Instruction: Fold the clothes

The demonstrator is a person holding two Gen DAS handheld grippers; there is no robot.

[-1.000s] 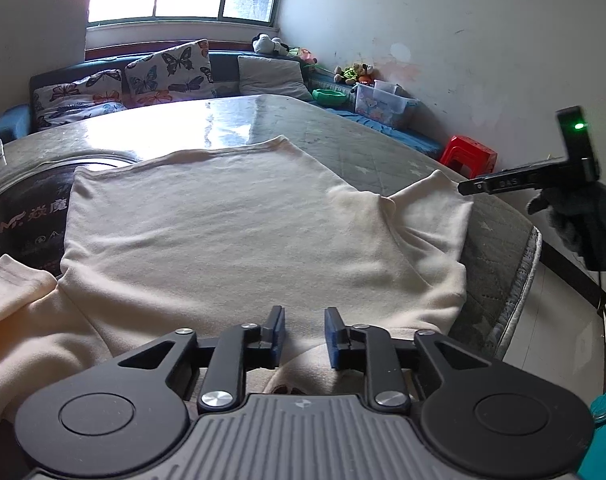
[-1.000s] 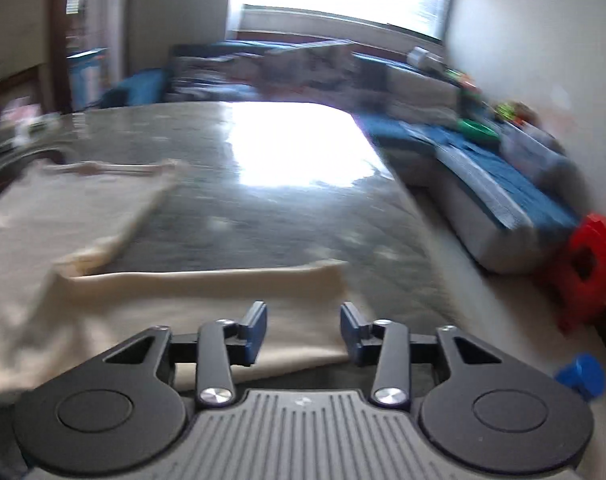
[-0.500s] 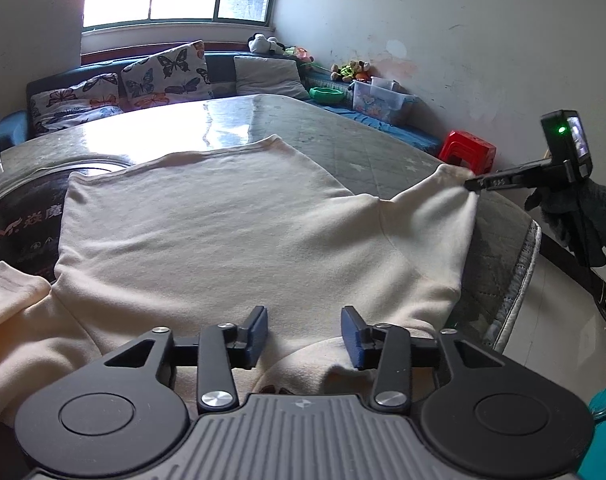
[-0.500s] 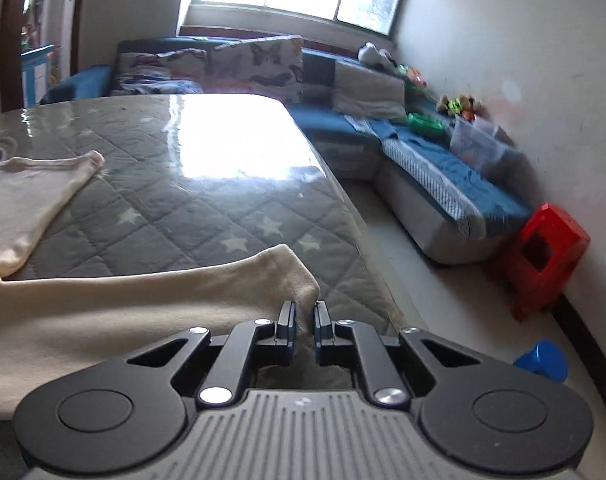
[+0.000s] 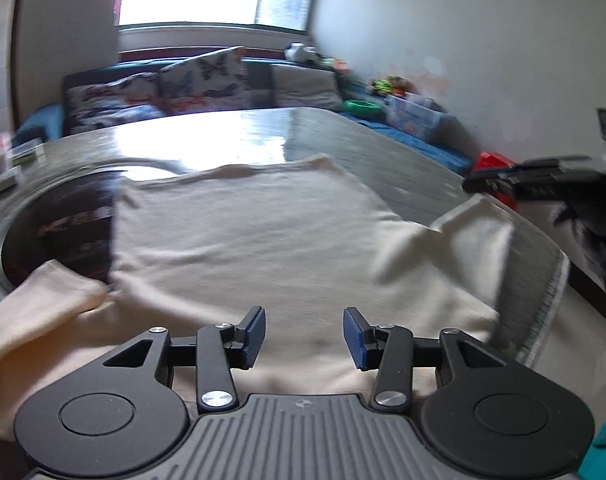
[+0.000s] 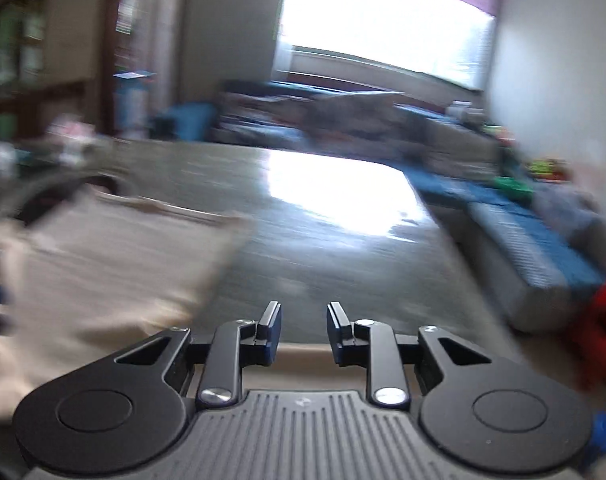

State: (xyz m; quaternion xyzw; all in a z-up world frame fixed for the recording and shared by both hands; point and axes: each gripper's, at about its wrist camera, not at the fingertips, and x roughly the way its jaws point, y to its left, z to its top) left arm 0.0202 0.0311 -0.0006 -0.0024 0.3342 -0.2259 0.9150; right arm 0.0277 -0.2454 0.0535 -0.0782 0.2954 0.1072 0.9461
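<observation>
A cream sweater [image 5: 243, 240] lies spread flat on the grey quilted table [image 5: 403, 160]. Its right sleeve [image 5: 475, 240] points toward the table's right edge, and its left sleeve [image 5: 35, 312] lies at the near left. My left gripper [image 5: 304, 332] hovers open over the sweater's near edge with nothing between its pads. My right gripper [image 6: 304, 328] has its jaws opening, with nothing between them and a cream strip of cloth just beneath. In the left wrist view the right gripper [image 5: 475, 184] sits just past the right cuff. The blurred sweater [image 6: 103, 264] fills the left of the right wrist view.
A dark round inset [image 5: 59, 232] lies in the table under the sweater's left side. The table's stitched edge [image 5: 551, 300] drops off at the right. A sofa with butterfly cushions [image 5: 199, 80] and a blue bench [image 6: 523, 232] stand behind. A red stool [image 6: 603, 312] stands on the floor.
My left jaws widened. My right gripper closed on the right sleeve's cuff, then let it go and opened, and its view swung left. The sleeve stays on the table.
</observation>
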